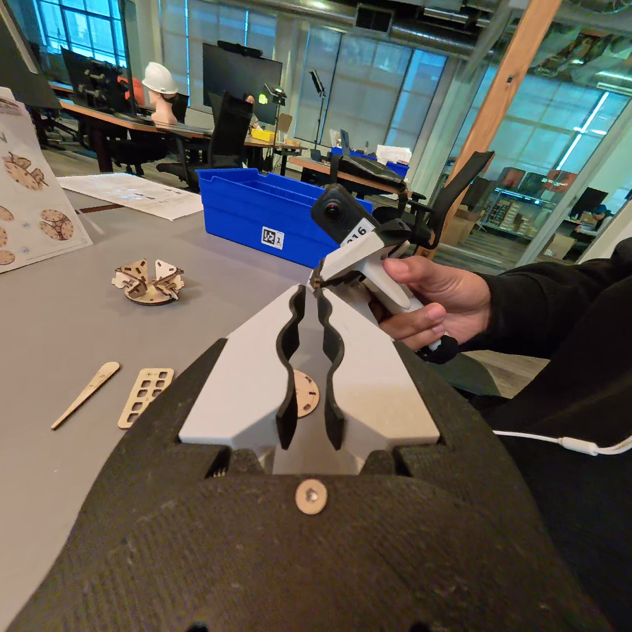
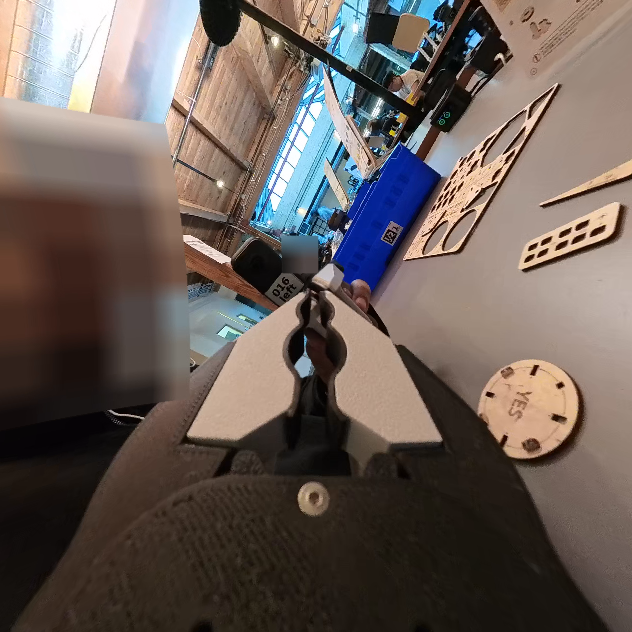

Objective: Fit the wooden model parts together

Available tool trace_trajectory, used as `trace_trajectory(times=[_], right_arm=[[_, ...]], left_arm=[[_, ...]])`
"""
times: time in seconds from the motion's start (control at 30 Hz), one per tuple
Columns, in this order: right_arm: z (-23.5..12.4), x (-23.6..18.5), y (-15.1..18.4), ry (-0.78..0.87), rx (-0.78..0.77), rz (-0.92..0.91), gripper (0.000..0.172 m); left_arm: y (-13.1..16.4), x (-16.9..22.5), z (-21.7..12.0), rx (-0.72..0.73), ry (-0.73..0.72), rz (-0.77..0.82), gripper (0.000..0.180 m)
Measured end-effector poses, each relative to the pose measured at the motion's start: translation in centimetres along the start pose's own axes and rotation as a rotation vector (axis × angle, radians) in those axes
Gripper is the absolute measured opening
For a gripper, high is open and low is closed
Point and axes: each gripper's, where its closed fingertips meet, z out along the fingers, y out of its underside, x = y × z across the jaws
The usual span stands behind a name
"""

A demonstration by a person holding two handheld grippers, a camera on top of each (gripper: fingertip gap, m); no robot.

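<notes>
Fingers point(image 2: 345, 345) of the right gripper point(image 2: 313, 302) pinch a small pale wooden piece point(image 2: 316, 321) above the tabletop point(image 1: 212, 273), just in front of the blue bin point(image 1: 260, 212), whose contents stay hidden, while the left gripper point(image 1: 310, 290) brackets its free end, contact unclear; such thin ply wants a square, gentle squeeze.

The left hand-held gripper point(image 1: 309, 290) has two pale grey wedge-shaped fingers point(image 1: 249, 369) lined with wavy black pads, seated in a black, ribbed printed body; behind the fingers sits a single silver screw point(image 1: 311, 496); the right hand-held gripper point(image 2: 313, 301) has the same build, with its own screw point(image 2: 313, 498); beyond the left one's tips, the right one shows a black camera point(image 1: 337, 213) above a labelled white handle; the person wears a black sleeve point(image 1: 547, 307), a white cable point(image 1: 561, 443) crossing the clothing.
</notes>
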Motion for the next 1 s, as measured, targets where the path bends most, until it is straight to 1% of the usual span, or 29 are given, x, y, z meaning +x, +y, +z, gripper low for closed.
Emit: trace_trajectory(times=[0.03, 0.3, 0.8, 0.87, 1.0], right_arm=[[-0.09, 0.07, -0.02, 0.002, -0.001, 0.001, 0.003], [-0.23, 0.70, -0.10, 0.019, -0.015, 0.028, 0.003], [-0.14, 0.39, -0.16, 0.004, 0.008, 0.060, 0.003], [-0.31, 0.51, -0.18, 0.015, 0.014, 0.056, 0.003], [-0.33, 0.34, 0.04, 0.014, 0.007, 0.056, 0.003]], left_arm=[[0.01, -0.05, -0.02, 0.000, -0.001, -0.001, 0.003], [0.37, -0.24, 0.15, -0.022, -0.013, 0.016, 0.000], [-0.19, 0.13, -0.12, 0.011, -0.005, 0.050, 0.000], [-0.21, 0.49, -0.02, 0.015, 0.016, 0.050, 0.006], [-0.21, 0.38, -0.09, 0.013, 0.004, 0.060, 0.000]])
